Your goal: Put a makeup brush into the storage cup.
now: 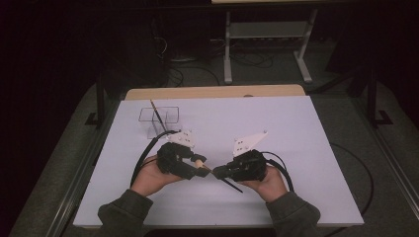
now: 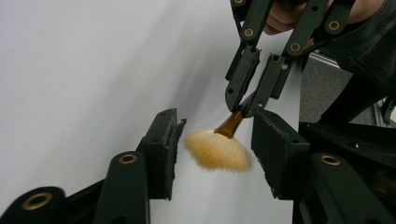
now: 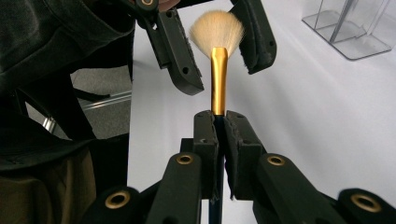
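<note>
fan brush (image 3: 216,35) hung over the near middle of the white table (image 1: 296,128), held between our two grippers. our right gripper (image 3: 217,122) had its jaws closed tight on the dark handle just below the gold ferrule (image 3: 217,79), so the pale bristles pointed away from it toward the left. our left gripper (image 2: 212,149) stood with its jaws apart on either side of the bristle fan; the pads looked near the hairs, but we could not tell whether either one touched them.

we judged the step to be a handover to the left gripper. to do it well, we thought the left jaws ought to slide further along and close on the ferrule rather than on the soft hairs, which would crush and slip. the right grip should hold firm until the left one had bitten. the clear holder (image 1: 159,118), with another brush (image 1: 158,116) leaning in it, stood on the far left of the table, well apart from both grippers.
</note>
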Demonstrator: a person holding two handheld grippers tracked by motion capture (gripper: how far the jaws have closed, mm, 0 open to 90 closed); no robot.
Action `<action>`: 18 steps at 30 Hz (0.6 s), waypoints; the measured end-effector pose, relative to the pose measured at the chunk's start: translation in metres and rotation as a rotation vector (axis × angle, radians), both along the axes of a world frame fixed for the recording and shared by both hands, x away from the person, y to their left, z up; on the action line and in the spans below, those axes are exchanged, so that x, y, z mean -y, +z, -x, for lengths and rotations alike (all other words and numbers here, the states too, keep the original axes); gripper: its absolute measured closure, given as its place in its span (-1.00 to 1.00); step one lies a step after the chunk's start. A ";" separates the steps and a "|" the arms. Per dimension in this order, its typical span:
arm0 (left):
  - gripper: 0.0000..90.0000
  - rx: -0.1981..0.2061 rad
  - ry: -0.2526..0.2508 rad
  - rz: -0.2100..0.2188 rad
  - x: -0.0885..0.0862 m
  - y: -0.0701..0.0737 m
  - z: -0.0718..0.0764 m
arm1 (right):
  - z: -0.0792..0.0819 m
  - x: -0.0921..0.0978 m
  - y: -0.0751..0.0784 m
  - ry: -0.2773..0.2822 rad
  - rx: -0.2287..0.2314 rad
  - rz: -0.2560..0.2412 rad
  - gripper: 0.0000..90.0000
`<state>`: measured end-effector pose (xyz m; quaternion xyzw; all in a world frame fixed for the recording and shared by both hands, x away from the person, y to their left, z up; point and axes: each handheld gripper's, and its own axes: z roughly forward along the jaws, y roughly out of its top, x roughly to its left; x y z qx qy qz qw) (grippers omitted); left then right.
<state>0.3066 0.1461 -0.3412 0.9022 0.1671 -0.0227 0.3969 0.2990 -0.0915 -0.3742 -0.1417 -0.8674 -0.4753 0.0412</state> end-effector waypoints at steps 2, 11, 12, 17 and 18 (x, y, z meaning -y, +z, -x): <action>0.20 0.000 -0.003 -0.001 0.000 0.000 0.000 | 0.001 0.000 0.001 0.001 -0.001 -0.005 0.84; 0.37 -0.015 -0.012 0.019 -0.002 0.002 -0.001 | 0.001 -0.001 0.001 0.010 0.032 0.003 0.83; 0.39 -0.015 -0.012 0.023 -0.002 0.002 -0.002 | 0.002 -0.001 0.001 0.006 0.027 0.002 0.84; 0.47 -0.027 -0.021 0.032 -0.004 0.003 -0.003 | 0.001 -0.002 0.001 0.006 0.050 0.011 0.83; 0.48 -0.030 -0.019 0.034 -0.004 0.003 -0.003 | 0.001 -0.002 0.001 0.009 0.056 0.014 0.84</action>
